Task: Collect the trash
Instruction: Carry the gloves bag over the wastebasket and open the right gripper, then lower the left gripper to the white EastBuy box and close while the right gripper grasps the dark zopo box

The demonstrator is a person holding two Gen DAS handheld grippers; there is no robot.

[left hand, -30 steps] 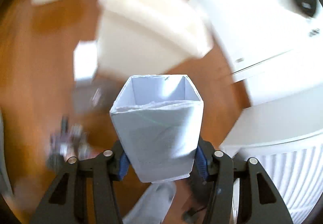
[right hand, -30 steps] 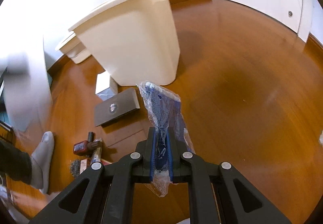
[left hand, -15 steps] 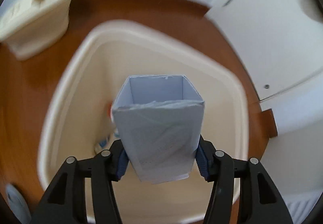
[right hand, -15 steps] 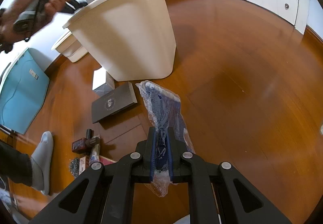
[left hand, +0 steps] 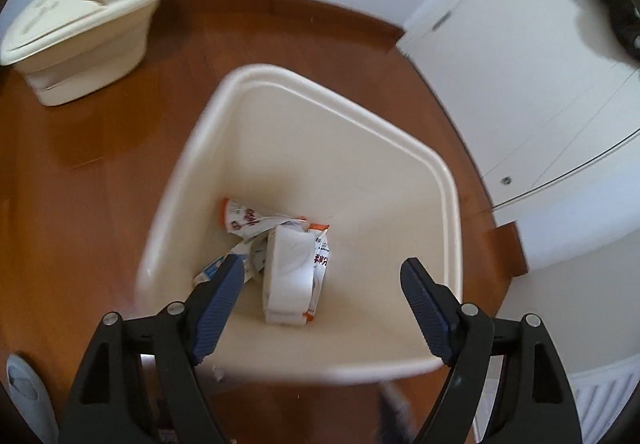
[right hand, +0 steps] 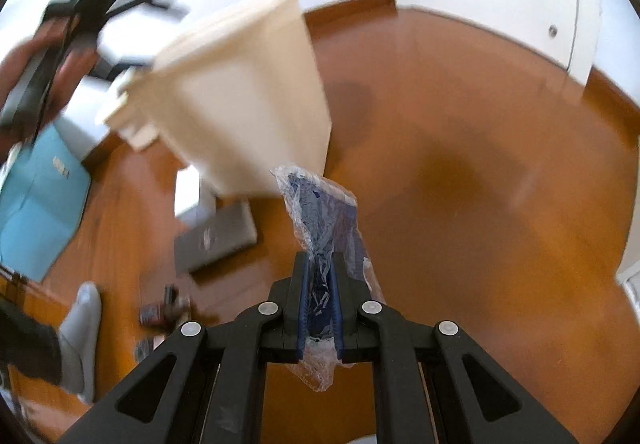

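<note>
Our left hand-held gripper (left hand: 320,280) hangs released over one cream bin (left hand: 448,203) holding one white carton (left hand: 288,276); our right hand-held gripper (right hand: 319,284) grasps one plastic wrapper (right hand: 320,211).

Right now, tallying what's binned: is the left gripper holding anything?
No, the left gripper hangs open over the bin, the white box lying inside.

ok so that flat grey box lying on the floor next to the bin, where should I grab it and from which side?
Take the flat grey box across a thin edge, coming in low from the open floor on its near side. It lies flat, so its broad face gives the fingers nothing to pinch, and the white box and bin crowd its far side.
</note>
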